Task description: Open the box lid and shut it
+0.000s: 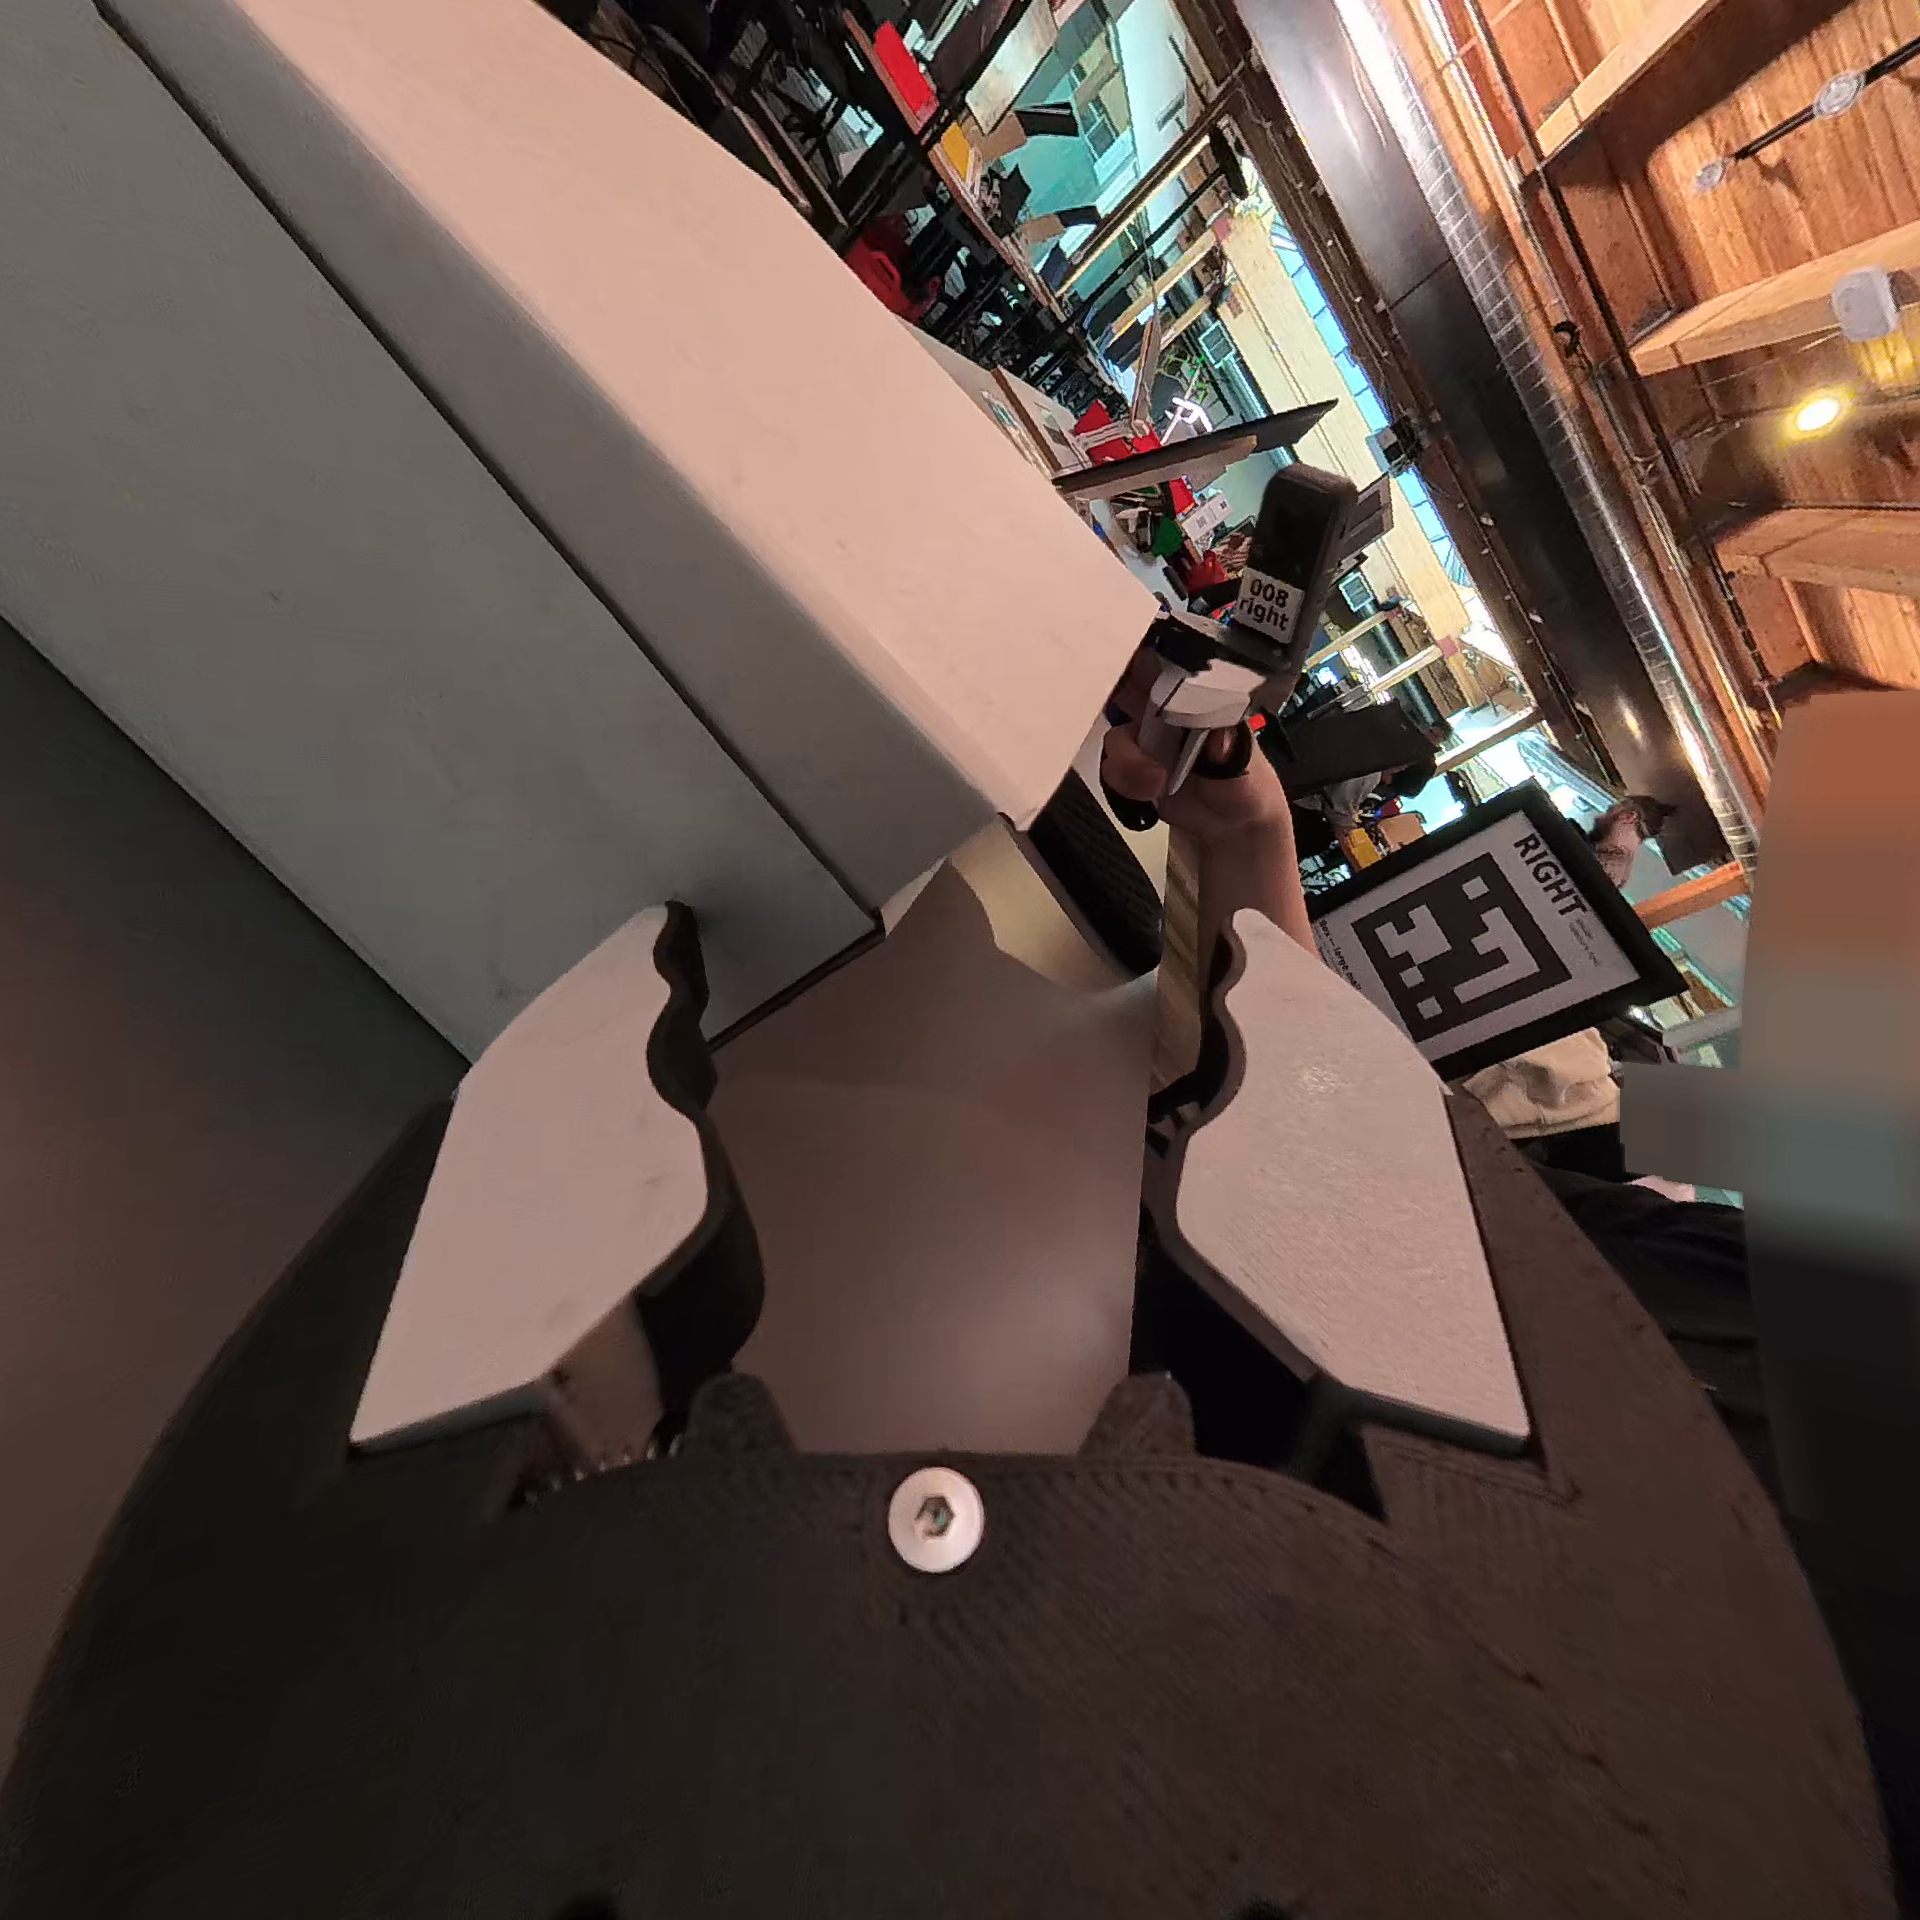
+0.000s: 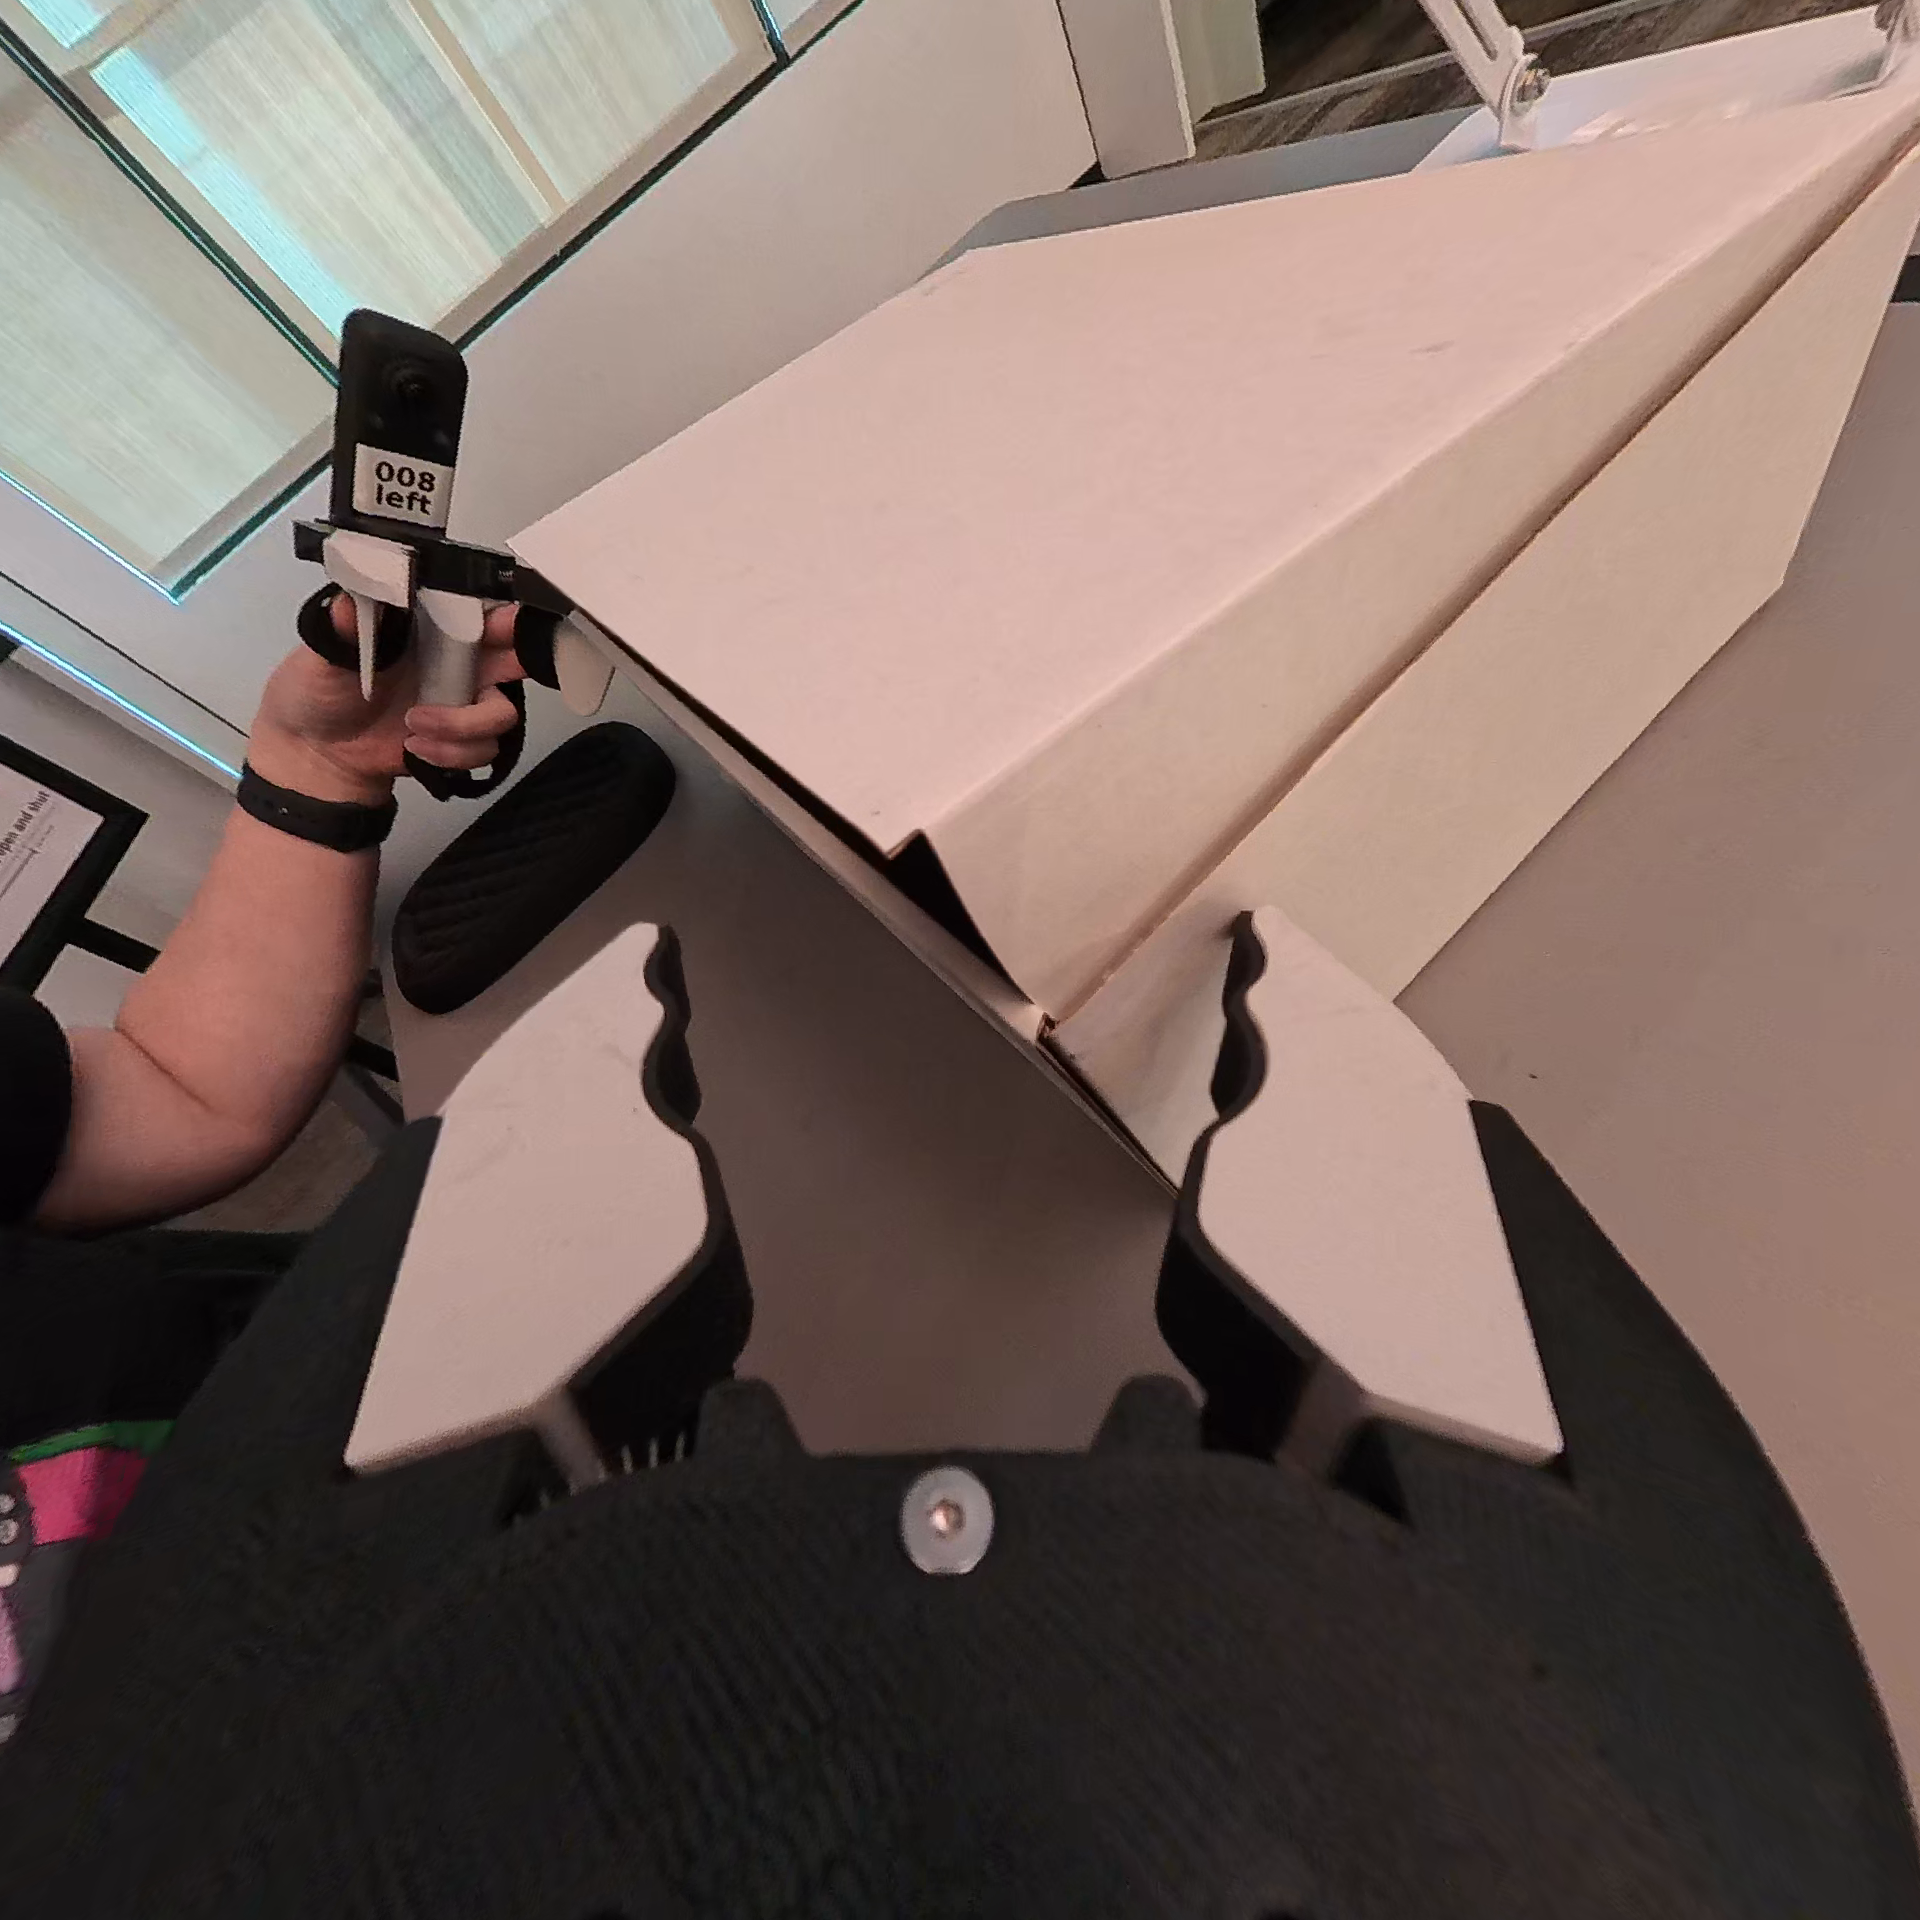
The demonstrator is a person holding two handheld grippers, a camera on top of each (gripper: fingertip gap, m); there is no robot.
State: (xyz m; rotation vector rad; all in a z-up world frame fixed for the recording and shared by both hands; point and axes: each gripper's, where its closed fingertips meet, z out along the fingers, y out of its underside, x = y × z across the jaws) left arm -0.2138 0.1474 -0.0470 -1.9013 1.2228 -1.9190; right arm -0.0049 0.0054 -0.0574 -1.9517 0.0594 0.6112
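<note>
A large white box stands on the grey table (image 2: pixel 1683 1091). Its lid (image 2: pixel 1039 540) lies over the base (image 2: pixel 1434 831), with a thin dark gap along the front edge. My right gripper (image 2: pixel 951 935) is open and empty, and the box's near corner lies between its fingers. My left gripper (image 1: pixel 956 935) is open and empty at the opposite front corner, under the lid (image 1: pixel 675 364), with one fingertip (image 1: pixel 665 935) by the box's side. Each gripper shows in the other's view: the left one (image 2: pixel 468 644) and the right one (image 1: pixel 1195 707).
A black oval pad (image 2: pixel 530 862) lies on the table in front of the box, between the two grippers. A framed sign with a black-and-white marker (image 1: pixel 1475 935) stands beyond it. A white lamp arm (image 2: pixel 1507 62) is behind the box. Shelves and people are far off.
</note>
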